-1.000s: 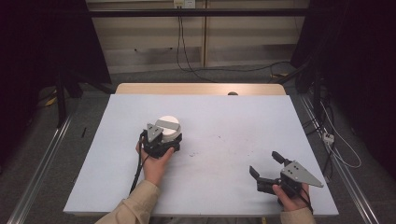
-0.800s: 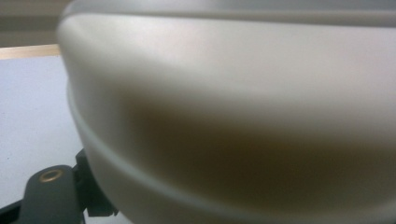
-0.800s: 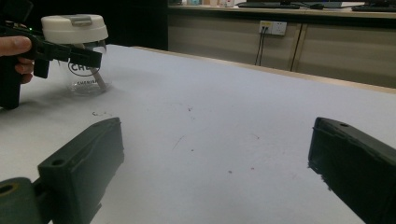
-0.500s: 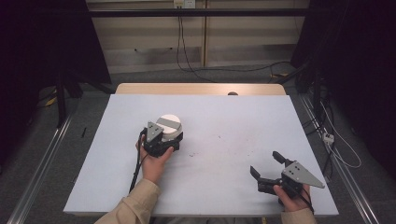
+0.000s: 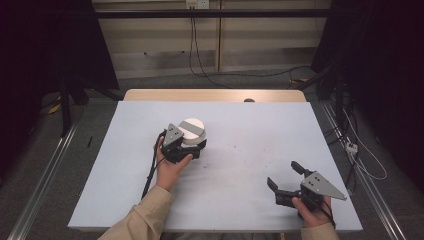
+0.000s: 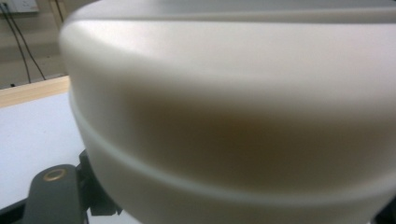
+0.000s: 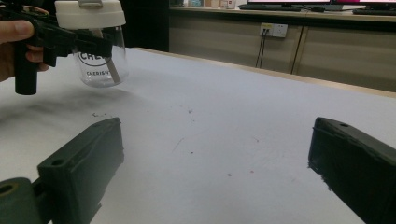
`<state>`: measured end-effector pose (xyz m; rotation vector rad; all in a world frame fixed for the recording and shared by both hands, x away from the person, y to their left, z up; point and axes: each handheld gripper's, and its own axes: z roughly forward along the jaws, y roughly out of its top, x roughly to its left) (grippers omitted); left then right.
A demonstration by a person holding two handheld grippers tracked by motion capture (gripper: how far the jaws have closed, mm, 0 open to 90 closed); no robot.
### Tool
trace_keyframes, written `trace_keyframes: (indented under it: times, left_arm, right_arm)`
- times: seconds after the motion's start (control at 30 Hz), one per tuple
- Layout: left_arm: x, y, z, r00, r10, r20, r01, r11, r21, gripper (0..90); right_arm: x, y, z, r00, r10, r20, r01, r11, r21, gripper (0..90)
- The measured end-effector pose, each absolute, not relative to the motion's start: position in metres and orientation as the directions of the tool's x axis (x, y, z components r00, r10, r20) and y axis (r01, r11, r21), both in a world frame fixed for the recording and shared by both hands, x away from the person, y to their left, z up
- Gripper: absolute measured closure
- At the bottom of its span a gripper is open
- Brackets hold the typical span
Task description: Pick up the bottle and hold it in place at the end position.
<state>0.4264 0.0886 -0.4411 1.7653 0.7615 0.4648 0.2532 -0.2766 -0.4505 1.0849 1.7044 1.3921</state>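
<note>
high view: left gripper point(image 5: 192, 145) had just closed on cup point(image 5: 192, 132) at 11 o'clock for lifting; right gripper point(image 5: 289, 179) idled wide open, empty.

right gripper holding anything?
No: the right gripper has its jaws spread wide with nothing between them, far from the clear cup that the left gripper grips.

— What is lying around the work?
— A pale table top point(image 5: 240, 125) is lying over a wooden table edge point(image 5: 215, 95), small dark specks point(image 5: 250, 160) dotting it.
— And behind?
— Black cables point(image 5: 192, 45) are hanging down a beige wall panel point(image 5: 150, 35), and a white socket point(image 7: 274, 29) is sitting there.
</note>
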Motion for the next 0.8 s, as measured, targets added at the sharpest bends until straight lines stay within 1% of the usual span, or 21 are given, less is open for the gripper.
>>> trace_keyframes:
  times: [0.27,0.33,0.43,0.63,0.8]
  left_arm:
    - [0.433,0.084,-0.44,0.727,0.683,-0.069,0.27,-0.192,0.944,18.2]
    - [0.435,0.081,-0.439,0.734,0.677,-0.059,0.263,-0.202,0.943,18.2]
    - [0.438,0.078,-0.439,0.736,0.673,-0.076,0.266,-0.184,0.946,18.3]
    - [0.443,0.075,-0.44,0.741,0.669,-0.065,0.267,-0.204,0.942,18.3]
    - [0.447,0.072,-0.436,0.744,0.663,-0.075,0.264,-0.189,0.946,18.4]
  right_arm:
    - [0.256,-0.275,-0.451,-0.437,0.899,0.002,0.186,0.088,0.979,2.9]
    - [0.257,-0.274,-0.451,-0.436,0.9,0.003,0.185,0.086,0.979,2.9]
    - [0.257,-0.274,-0.451,-0.436,0.9,0.004,0.185,0.086,0.979,2.8]
    - [0.259,-0.273,-0.451,-0.443,0.896,0.001,0.183,0.09,0.979,2.9]
    - [0.261,-0.271,-0.451,-0.44,0.898,0.002,0.191,0.091,0.977,2.5]
